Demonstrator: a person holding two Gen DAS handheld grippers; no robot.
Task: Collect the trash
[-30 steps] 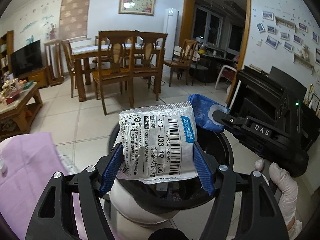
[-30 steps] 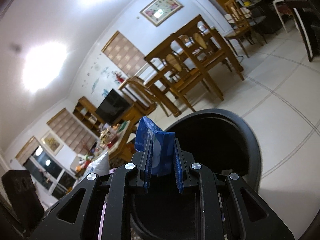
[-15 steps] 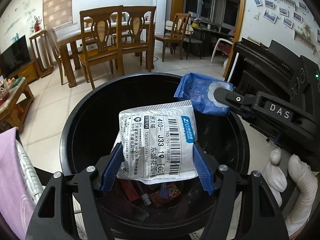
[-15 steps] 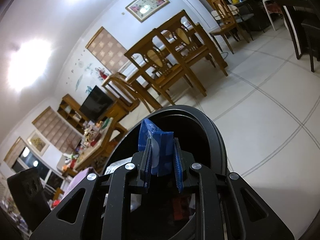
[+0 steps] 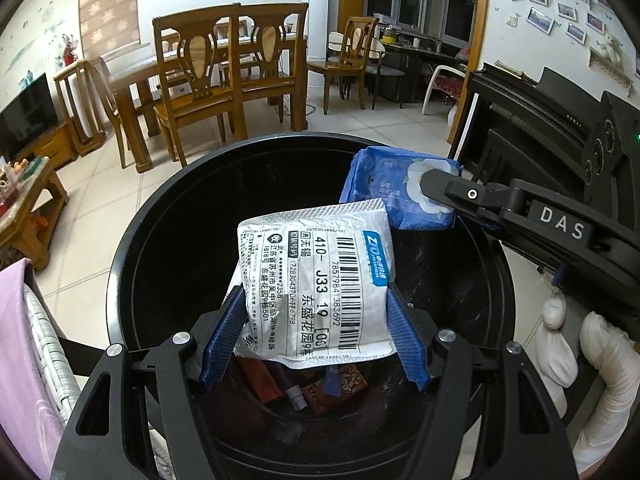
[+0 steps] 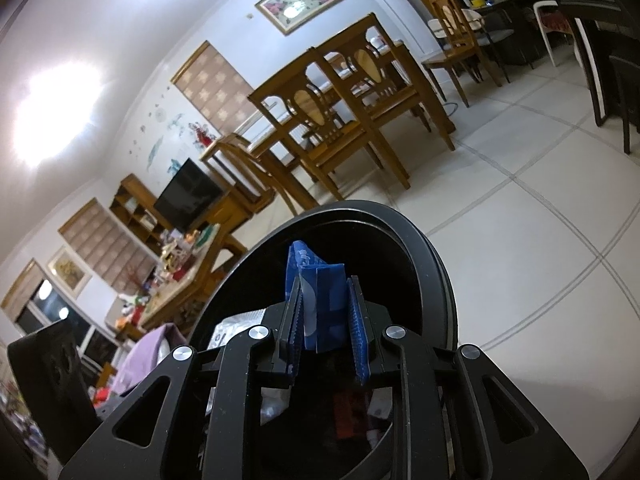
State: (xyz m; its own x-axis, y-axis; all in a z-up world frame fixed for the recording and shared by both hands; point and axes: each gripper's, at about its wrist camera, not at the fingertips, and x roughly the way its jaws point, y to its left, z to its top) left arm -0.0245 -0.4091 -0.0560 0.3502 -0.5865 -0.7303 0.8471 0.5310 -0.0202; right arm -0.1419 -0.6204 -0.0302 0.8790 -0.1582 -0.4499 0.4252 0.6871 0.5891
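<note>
The left hand-held gripper (image 5: pixel 316 320) is clamped on a white padded mailer (image 5: pixel 316 280), its blue pads pressing the two side edges. The mailer's shipping label carries a barcode, the code "410- J33 19", a blue "ZTO" logo and rows of Chinese characters with the number 78579841383692. The parcel hangs over the open mouth of a round black trash bin (image 5: pixel 132 240), above wrappers (image 5: pixel 336 384) already lying at the bottom.

To the right, the right hand-held gripper (image 6: pixel 326 312) has a blue tissue pack (image 6: pixel 320 300) between its narrowly spaced fingers, still gripped; the left wrist view shows that pack printed with a white flower, held over the bin's far right rim. The gripper's black body is marked "DAS", and a white-gloved hand (image 5: pixel 592 356) grips its handle.

Beyond the bin stand wooden dining chairs (image 5: pixel 200 80) on a tiled floor. A black piano (image 5: pixel 560 120) at the far right reads "KAWAI". A purple cloth (image 5: pixel 20 360) lies at the near left.
</note>
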